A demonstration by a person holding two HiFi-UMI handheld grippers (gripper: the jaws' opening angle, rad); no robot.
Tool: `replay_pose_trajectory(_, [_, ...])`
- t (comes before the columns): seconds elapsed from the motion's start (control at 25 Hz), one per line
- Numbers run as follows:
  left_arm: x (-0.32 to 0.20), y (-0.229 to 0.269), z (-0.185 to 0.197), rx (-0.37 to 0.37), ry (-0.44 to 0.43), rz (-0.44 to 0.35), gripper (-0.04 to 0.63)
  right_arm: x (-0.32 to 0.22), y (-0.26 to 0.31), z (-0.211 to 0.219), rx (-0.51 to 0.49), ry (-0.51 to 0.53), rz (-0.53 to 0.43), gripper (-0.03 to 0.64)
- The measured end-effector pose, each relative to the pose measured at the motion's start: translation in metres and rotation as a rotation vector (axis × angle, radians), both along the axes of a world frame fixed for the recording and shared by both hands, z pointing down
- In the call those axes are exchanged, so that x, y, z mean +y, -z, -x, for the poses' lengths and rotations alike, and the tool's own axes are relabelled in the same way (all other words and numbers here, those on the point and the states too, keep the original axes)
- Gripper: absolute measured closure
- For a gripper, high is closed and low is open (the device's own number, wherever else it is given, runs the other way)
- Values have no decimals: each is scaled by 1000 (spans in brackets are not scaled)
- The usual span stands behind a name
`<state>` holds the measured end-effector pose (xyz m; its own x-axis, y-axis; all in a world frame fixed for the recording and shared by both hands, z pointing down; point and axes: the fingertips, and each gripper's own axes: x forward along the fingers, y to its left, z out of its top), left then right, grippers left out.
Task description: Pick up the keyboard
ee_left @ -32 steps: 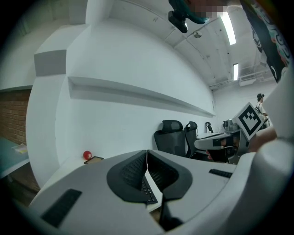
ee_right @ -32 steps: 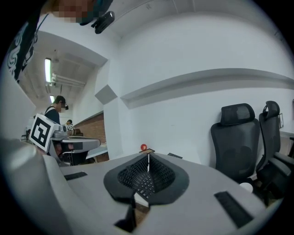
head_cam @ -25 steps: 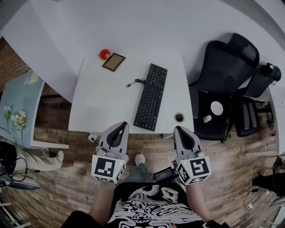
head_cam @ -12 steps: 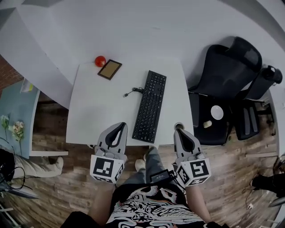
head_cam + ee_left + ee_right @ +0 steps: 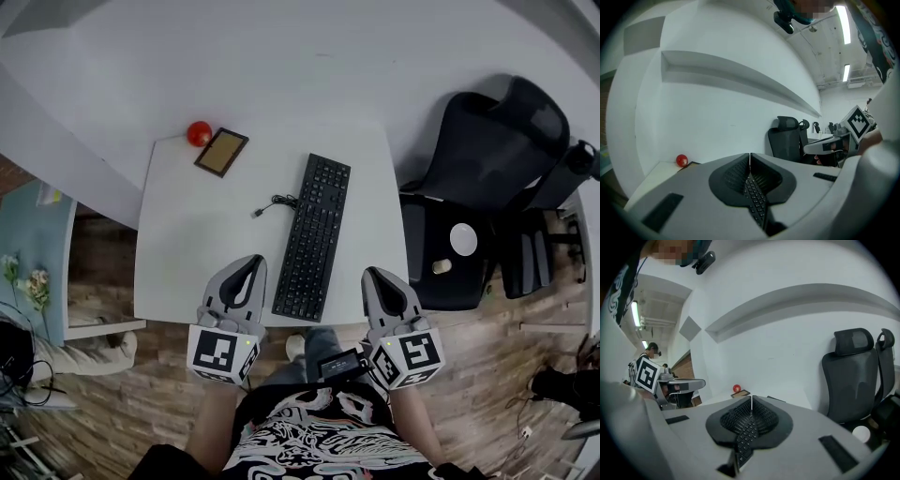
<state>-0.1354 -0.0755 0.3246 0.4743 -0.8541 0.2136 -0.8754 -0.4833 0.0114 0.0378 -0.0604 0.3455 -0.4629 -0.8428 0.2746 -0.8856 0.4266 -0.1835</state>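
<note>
Head view, looking steeply down: a black keyboard lying on a white counter, just right of the frame's middle, long side running up the frame with a slight slant, near end at the counter's lower edge. Touched by neither tool. From its upper left side, a short cable curling onto the bare top. Toward the counter's upper left corner, a red ball close beside a small brown-faced frame; touching or not, cannot tell

Lower left of the keyboard's near end, the left gripper, tips overlapping the counter's lower part in the frame; lower right, the right gripper, placed the same way. Keyboard's near end between the two, apart from both

Left fingers pressed together with nothing held, plain in the left gripper view; right fingers closed the same way, also empty, in the right gripper view

At the right of the head view, a black office chair beside the counter, with a white round thing on a dark seat. Wooden floor along the bottom
</note>
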Motion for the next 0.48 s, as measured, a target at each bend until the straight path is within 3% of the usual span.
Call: replay_pose_trajectory(0.48, [-57, -37, -8, -8, -4, 81, 574, -47, -43, -9, -90, 0, 106, 586])
